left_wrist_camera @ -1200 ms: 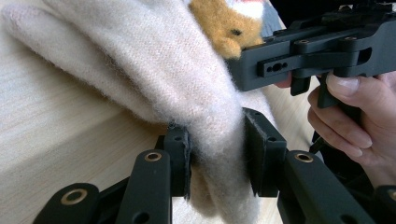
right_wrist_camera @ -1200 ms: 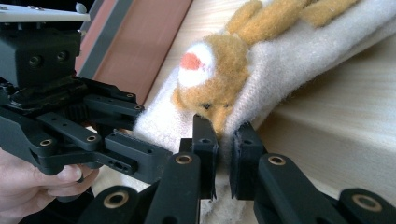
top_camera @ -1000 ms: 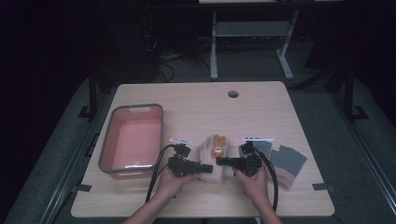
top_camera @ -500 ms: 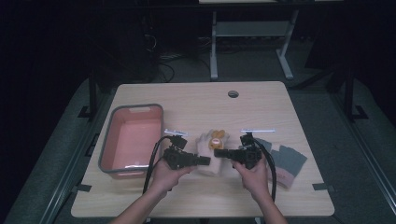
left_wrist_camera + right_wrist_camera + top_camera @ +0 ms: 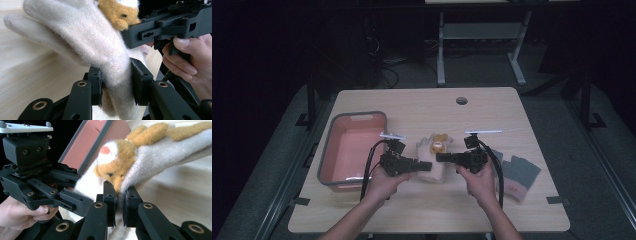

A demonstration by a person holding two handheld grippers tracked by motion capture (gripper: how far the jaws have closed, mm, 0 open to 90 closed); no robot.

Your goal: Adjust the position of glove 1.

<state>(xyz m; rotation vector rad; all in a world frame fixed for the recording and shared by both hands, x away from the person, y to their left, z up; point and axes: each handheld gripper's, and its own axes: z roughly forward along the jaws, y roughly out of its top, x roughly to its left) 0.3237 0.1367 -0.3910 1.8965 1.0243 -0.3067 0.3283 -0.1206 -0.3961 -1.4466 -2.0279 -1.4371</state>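
Observation:
A cream woolly glove [image 5: 432,155] with an orange animal face [image 5: 437,147] on it is lifted off the table between my two grippers. My left gripper [image 5: 428,166] is shut on the glove's cuff side; in the left gripper view its pads [image 5: 96,86] squeeze the cream glove [image 5: 100,47]. From the right, my right gripper [image 5: 441,157] is shut on the glove's other edge, its jaws pinching the cream glove [image 5: 160,152] just under the orange face [image 5: 117,168]. The two grippers point at each other, fingertips close together.
A grey-rimmed pink bin [image 5: 331,150] stands at the table's left. A pair of dark grey fingerless gloves [image 5: 517,172] lies at the right, beside my right hand. A round cable hole [image 5: 461,100] marks the far side of the wooden table [image 5: 422,107].
Both grippers have risen and moved away from the table's front edge, carrying the cream glove up with them. The grips have not altered.

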